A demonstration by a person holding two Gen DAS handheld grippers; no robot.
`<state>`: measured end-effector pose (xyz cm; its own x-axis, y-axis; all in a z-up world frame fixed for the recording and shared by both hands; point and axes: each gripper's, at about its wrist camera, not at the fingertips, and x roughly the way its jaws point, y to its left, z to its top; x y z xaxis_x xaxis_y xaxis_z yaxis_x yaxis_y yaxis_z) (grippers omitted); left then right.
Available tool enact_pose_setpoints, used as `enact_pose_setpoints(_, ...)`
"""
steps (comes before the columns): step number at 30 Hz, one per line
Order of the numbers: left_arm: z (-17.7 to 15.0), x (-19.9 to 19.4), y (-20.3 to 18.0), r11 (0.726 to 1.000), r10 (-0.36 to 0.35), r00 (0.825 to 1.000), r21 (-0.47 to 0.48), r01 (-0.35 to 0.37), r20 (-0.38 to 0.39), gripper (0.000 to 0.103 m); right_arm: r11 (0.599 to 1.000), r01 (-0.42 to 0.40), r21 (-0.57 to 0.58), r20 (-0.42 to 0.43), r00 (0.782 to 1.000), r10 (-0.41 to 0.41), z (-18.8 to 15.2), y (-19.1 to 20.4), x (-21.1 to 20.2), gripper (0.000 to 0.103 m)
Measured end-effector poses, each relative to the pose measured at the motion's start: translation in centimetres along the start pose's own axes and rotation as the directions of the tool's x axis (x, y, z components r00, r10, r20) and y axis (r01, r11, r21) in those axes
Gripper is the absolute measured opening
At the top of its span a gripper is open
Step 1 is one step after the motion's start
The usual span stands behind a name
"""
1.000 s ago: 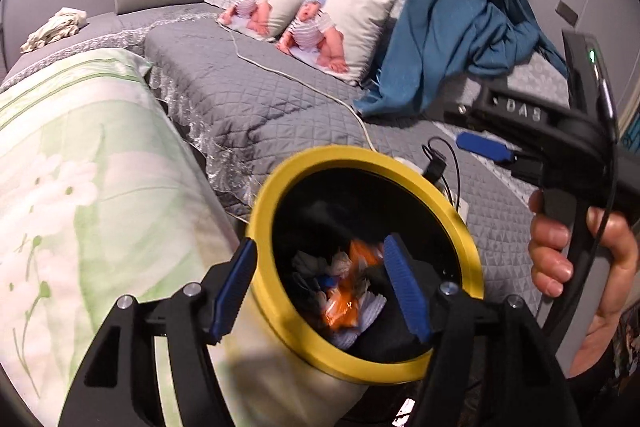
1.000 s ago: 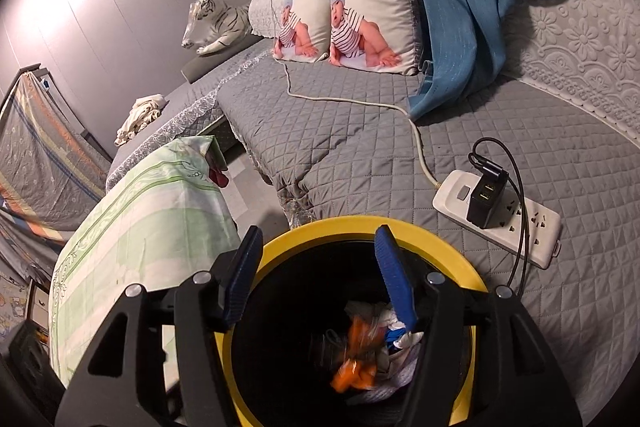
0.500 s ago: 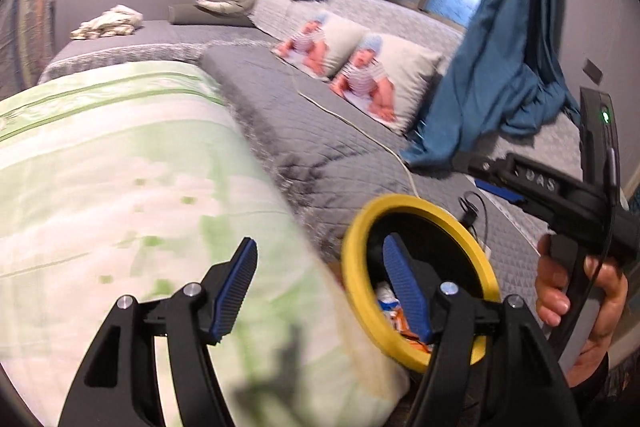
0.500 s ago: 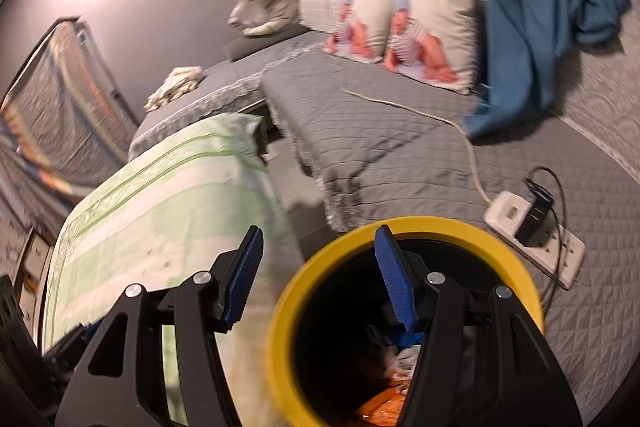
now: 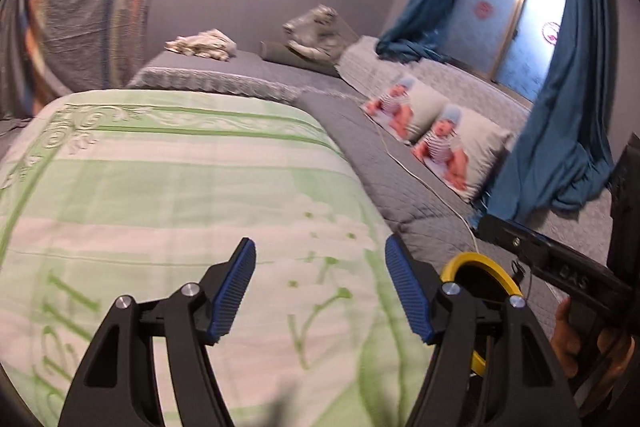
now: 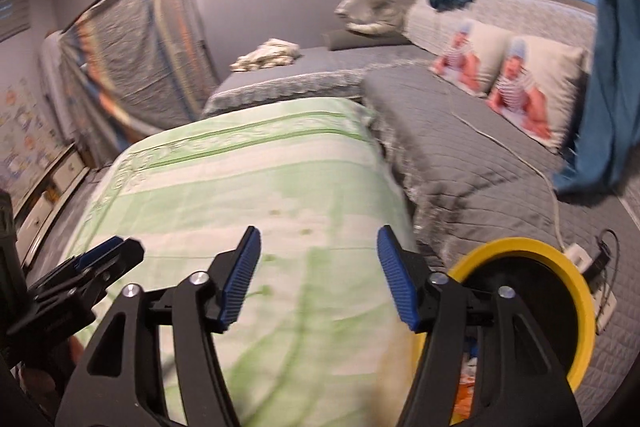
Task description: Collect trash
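Both my grippers, L (image 5: 320, 287) & R (image 6: 318, 273), gape wide, empty, above green-striped bedspread (image 6: 256, 187); scan for litter, w/ yellow-rimmed bin (image 6: 560, 267) near.

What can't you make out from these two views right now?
- Bin contents: right wrist view, mostly hidden behind the right gripper; only a scrap of orange shows.
- Bin in the left wrist view: just a piece of yellow rim, behind the left gripper.
- Green blanket, near part: motion-blurred, so small litter would not show.
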<state>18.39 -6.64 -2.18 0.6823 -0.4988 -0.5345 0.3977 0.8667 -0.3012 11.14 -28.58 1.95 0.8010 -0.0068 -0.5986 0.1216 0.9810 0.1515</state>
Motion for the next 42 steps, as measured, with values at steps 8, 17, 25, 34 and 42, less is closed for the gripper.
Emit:
enact_pose_setpoints(8,0.2,-5.8,3.5,0.994,0.103,0.988,-0.038,-0.099,0.111,0.084,0.994,-0.017,-0.104,0.034,0.999,0.020,-0.6,6.8,-1.7,0.068)
enact_pose_setpoints(17,-0.6,-11.4,3.3,0.981,0.191,0.948,-0.008,-0.195,0.253,0.095,0.990,0.031,-0.136,0.164,0.986,-0.009,-1.8,9.4,-5.0,0.093)
enact_pose_setpoints(25,-1.2,-14.6,2.3,0.973,0.223,0.920,-0.015,-0.231,0.322,0.095,0.991,0.063,-0.118,0.269,0.963,-0.029,-2.3,9.8,-7.9,0.094)
enact_pose_setpoints(34,-2.0,-16.3,1.0,0.963,0.254,0.895,-0.009,-0.270,0.366,0.095,0.992,0.073,-0.101,0.345,0.938,-0.034,-3.9,9.9,-10.6,0.094)
enact_pose_setpoints(42,-3.1,-16.7,0.7,0.961,0.265,0.893,-0.020,-0.277,0.363,0.095,0.993,0.083,-0.086,0.393,0.919,-0.042,-5.1,9.7,-11.8,0.094)
